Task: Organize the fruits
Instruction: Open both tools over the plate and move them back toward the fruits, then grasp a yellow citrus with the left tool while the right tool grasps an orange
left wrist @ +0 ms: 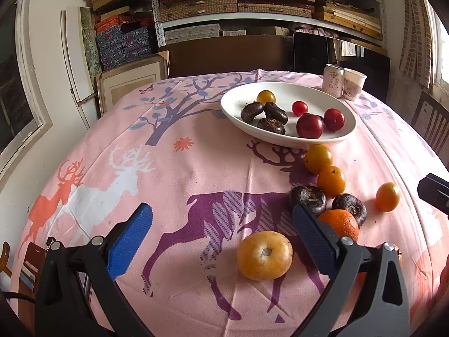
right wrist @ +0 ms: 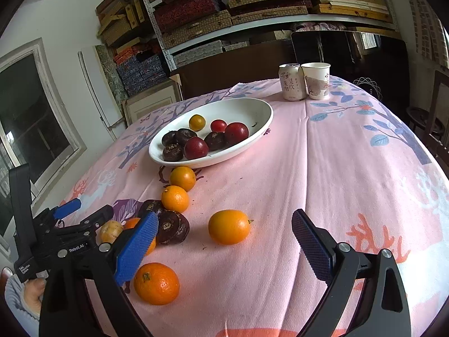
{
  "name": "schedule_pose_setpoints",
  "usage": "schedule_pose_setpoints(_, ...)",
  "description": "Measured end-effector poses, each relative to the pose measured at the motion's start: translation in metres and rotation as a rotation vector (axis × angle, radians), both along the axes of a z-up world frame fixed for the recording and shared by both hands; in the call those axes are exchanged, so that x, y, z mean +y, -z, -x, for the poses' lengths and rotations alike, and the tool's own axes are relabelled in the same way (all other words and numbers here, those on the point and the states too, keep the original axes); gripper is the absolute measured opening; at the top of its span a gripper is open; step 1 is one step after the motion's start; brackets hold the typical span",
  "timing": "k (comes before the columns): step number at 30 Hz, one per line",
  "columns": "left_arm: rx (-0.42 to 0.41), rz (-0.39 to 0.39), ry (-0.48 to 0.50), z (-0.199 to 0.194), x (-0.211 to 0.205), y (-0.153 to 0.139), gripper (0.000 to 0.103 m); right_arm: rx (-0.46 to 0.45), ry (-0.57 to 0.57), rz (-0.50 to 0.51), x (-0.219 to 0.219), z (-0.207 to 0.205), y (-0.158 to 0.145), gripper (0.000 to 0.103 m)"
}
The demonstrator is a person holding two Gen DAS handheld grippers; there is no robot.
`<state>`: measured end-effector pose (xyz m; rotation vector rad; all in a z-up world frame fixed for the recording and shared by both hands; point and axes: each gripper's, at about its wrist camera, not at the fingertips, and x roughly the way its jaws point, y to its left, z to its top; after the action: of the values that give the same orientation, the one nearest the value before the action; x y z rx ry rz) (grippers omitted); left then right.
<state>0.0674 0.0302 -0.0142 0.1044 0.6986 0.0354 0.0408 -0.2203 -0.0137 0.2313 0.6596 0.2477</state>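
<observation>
Fruit lay in two groups: some in a white oval dish [right wrist: 261, 106] at the upper middle of the right wrist view, the rest loose on the tabletop [right wrist: 350, 168] below it. The dish, smooth and glossy, held glossy red plums [right wrist: 236, 132], wrinkled dark-brown water chestnuts [right wrist: 183, 136] and one small yellow-orange fruit [right wrist: 197, 122]. Below its rim a line of round orange fruits [right wrist: 182, 178] ran toward the lower left, past two more dark chestnuts [right wrist: 171, 227]. An oval kumquat [right wrist: 229, 227] sat alone at the centre, and a dimpled mandarin [right wrist: 156, 283] lay at the lower left.

The right tongs [right wrist: 223, 234] pointed downward over the cloth with ridged blue pads spread wide, gripping nothing; the kumquat lay between them, touching neither. The left tongs [left wrist: 221, 220], seen in the left wrist view, were likewise spread wide and empty, tilted down above a flattened, smooth yellow-orange fruit [left wrist: 264, 255]. A hand [right wrist: 33, 290] gripped their handle at the lower left of the right wrist view.

A pink woven cloth printed with deer covered the tabletop. A drink can [right wrist: 291, 82] and a paper cup [right wrist: 316, 81] stood touching at the far edge.
</observation>
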Motion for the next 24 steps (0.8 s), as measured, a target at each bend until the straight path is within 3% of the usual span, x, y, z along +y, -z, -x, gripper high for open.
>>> schedule_pose_setpoints(4, 0.037, 0.008, 0.017, 0.0, 0.0, 0.004, 0.098, 0.011, 0.003, 0.007, -0.001, 0.0, 0.002, 0.097)
schedule_pose_setpoints(10, 0.151, 0.104, 0.066, 0.0, 0.009, 0.018, 0.098, 0.038, 0.023, -0.017, -0.009, 0.0, 0.007, 0.097)
schedule_pose_setpoints(17, 0.158, 0.042, 0.107, 0.003, -0.007, 0.021, 0.098, 0.046, 0.025, -0.038, -0.013, -0.003, 0.009, 0.097)
schedule_pose_setpoints(21, 0.202, 0.101, 0.077, -0.001, 0.001, 0.023, 0.097, 0.049, 0.023, -0.042, -0.014, -0.004, 0.011, 0.097)
schedule_pose_setpoints(23, 0.203, 0.135, 0.083, 0.0, 0.004, 0.022, 0.072, 0.052, 0.023, -0.043, -0.014, -0.004, 0.011, 0.097)
schedule_pose_setpoints(24, 0.202, 0.144, 0.093, 0.001, 0.005, 0.022, 0.068, 0.052, 0.024, -0.044, -0.014, -0.004, 0.011, 0.097)
